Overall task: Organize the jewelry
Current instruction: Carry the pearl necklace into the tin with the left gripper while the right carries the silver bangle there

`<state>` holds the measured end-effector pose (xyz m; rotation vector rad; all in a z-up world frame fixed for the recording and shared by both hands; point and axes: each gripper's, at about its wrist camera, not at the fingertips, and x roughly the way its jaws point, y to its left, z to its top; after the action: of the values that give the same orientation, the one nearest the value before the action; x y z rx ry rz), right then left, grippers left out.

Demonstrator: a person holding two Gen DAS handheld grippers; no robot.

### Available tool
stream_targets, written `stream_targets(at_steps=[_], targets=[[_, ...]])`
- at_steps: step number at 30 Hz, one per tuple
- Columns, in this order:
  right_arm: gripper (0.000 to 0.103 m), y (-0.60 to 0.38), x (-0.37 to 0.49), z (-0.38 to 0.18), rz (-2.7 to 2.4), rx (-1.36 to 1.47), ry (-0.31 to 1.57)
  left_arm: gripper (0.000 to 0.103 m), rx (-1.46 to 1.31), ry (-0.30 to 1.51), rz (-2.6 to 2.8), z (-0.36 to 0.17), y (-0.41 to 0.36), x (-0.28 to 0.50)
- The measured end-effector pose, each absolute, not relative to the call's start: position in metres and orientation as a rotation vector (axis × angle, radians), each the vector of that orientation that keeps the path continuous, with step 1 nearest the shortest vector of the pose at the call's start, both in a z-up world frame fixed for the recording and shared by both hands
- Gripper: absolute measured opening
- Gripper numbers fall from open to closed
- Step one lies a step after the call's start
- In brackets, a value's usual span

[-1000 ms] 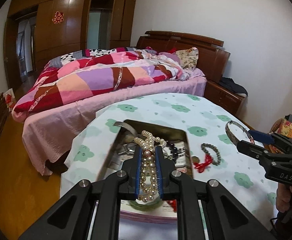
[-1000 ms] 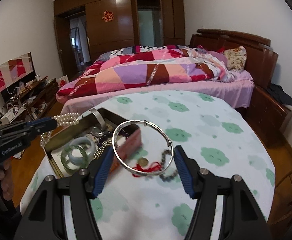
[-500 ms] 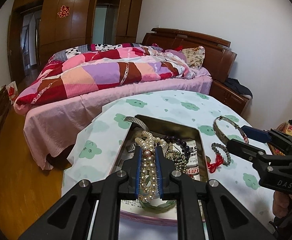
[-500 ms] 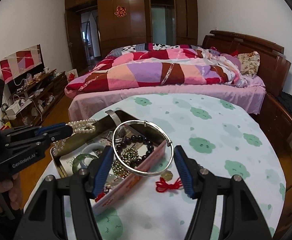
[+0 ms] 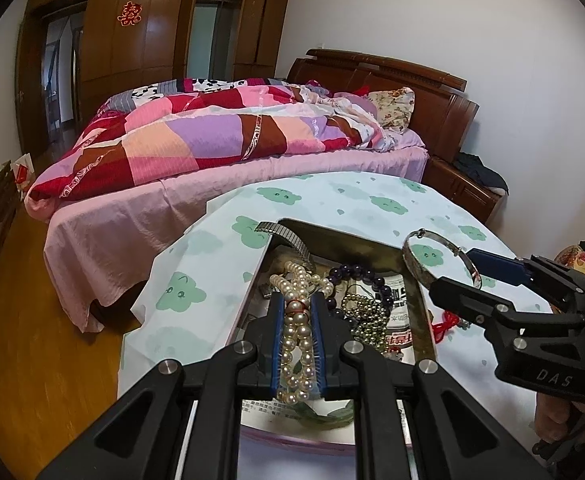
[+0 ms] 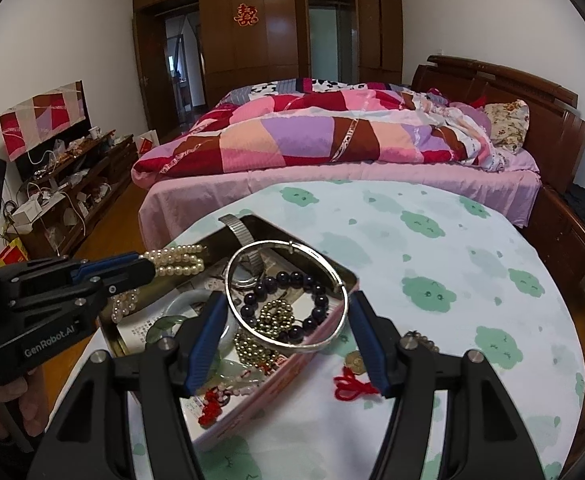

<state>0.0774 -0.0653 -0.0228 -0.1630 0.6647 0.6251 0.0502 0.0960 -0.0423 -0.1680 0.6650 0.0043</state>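
My left gripper (image 5: 297,312) is shut on a white pearl necklace (image 5: 296,344) and holds it over the near end of an open metal tin (image 5: 420,320). The necklace also shows in the right wrist view (image 6: 176,264). My right gripper (image 6: 286,320) is shut on a silver bangle (image 6: 344,304), held flat above the tin (image 6: 348,276). The bangle also shows in the left wrist view (image 5: 416,264). In the tin lie a dark bead bracelet (image 6: 292,280), a gold bead chain (image 6: 276,316), a green jade bangle (image 6: 168,322) and a metal watch band (image 6: 240,232).
The tin sits on a round table with a white cloth with green clouds (image 6: 432,264). A red-tasselled bracelet (image 6: 352,386) lies on the cloth right of the tin. A bed (image 6: 332,148) stands behind the table and a low shelf unit (image 6: 72,192) at the left.
My right gripper has carried the silver bangle leftward from above the red-tasselled bracelet to above the tin. My left gripper has stayed shut on the pearls and shifted slightly forward over the tin.
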Motion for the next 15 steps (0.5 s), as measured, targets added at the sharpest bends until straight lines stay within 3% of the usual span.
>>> stream_targets(at_steps=[15], targets=[[0.065,-0.043,0.081,-0.033,0.641,-0.202,0.688,0.012,-0.176,0.678,0.012,-0.051,0.1,0.053]])
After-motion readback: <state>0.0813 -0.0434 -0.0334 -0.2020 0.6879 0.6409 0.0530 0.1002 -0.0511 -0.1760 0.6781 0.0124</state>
